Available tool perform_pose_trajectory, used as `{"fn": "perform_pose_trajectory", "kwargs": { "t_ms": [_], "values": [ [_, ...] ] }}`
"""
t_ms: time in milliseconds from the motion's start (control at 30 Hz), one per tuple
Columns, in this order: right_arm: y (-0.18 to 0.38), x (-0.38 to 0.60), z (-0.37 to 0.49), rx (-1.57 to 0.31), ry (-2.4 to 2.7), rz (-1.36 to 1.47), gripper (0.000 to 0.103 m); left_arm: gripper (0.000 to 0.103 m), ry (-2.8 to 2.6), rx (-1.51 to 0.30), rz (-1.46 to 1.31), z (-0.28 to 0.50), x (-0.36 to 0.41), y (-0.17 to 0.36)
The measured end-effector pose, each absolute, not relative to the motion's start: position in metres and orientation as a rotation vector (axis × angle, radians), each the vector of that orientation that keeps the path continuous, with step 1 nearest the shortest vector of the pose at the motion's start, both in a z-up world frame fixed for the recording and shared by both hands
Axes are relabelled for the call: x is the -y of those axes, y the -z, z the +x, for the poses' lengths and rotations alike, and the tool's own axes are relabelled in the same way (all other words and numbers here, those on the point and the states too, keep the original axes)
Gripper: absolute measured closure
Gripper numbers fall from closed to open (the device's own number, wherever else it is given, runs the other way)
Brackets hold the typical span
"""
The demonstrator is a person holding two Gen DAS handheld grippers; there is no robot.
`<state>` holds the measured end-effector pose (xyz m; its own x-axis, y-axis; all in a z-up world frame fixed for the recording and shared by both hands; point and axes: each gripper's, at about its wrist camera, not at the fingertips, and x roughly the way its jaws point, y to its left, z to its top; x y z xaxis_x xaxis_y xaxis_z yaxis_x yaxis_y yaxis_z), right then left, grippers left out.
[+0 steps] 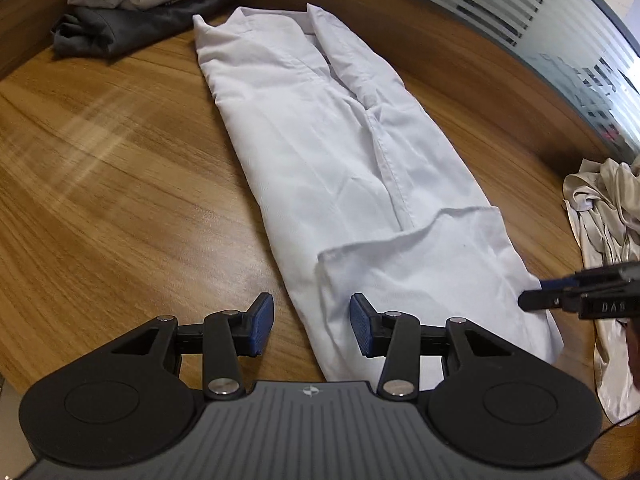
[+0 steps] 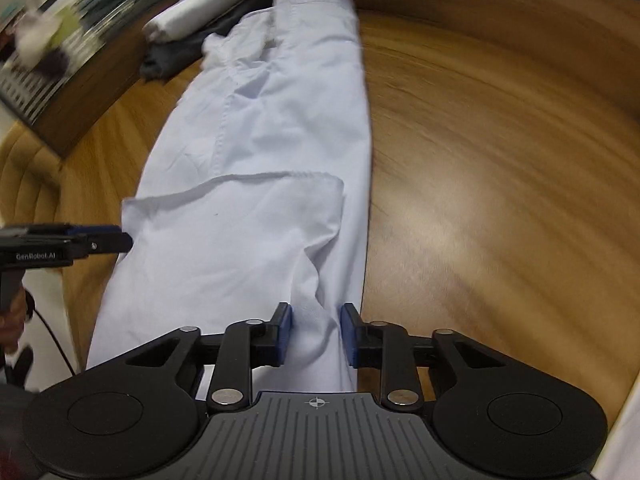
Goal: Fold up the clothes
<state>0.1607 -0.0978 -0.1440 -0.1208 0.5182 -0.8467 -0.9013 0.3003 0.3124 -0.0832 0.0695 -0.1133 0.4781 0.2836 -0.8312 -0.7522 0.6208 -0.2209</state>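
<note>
A: How do the fingers stand?
B: The left gripper (image 1: 312,326) is wide open and holds nothing, over the near edge of the white shirt (image 1: 320,140). The right gripper (image 2: 316,334) is part open astride a ridge of cloth.
A: And the shirt?
B: Folded long on the wooden table (image 1: 100,160), with folded clothes (image 1: 132,4) at the far end.

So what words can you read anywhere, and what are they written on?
"GenRobot.AI": printed in white on the side of the left gripper, seen in the right wrist view.
"DAS", or similar: mirrored, faint letters on the right gripper in the left wrist view; not reliably readable.
Nothing else carries text.
</note>
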Motion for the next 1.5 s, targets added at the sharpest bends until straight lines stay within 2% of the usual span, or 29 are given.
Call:
{"fn": "perform_pose_trajectory", "kwargs": {
  "t_ms": [100,200,633,1133,1300,1333,1400,1500],
  "values": [
    [0.146,0.102,0.156,-1.151,-1.228,-0.394,0.086,0.067,-0.652,-0.869,-0.628,-0.079,-0.073,0.117],
    [0.147,0.111,0.151,-1.171,-1.178,-0.338,0.088,0.070,-0.628,-0.879,-0.620,-0.080,-0.075,0.120],
    [0.146,0.138,0.076,-1.240,-1.046,-0.211,0.090,0.070,-0.590,-0.911,-0.596,-0.090,-0.103,0.116],
    [0.150,0.103,-0.004,-1.238,-0.753,0.001,0.089,0.070,-0.339,-0.938,-0.519,-0.080,-0.203,0.128],
    [0.146,0.094,-0.018,-1.176,-0.711,-0.031,0.085,0.070,-0.263,-0.943,-0.467,-0.084,-0.221,0.124],
    [0.142,0.095,-0.020,-1.146,-0.709,-0.060,0.082,0.070,-0.256,-0.934,-0.454,-0.089,-0.222,0.121],
    [0.134,0.099,-0.023,-1.083,-0.706,-0.119,0.071,0.069,-0.248,-0.913,-0.433,-0.101,-0.222,0.113],
    [0.117,0.100,-0.032,-0.980,-0.750,-0.217,0.066,0.069,-0.224,-0.870,-0.404,-0.121,-0.212,0.096]
  ]
}}
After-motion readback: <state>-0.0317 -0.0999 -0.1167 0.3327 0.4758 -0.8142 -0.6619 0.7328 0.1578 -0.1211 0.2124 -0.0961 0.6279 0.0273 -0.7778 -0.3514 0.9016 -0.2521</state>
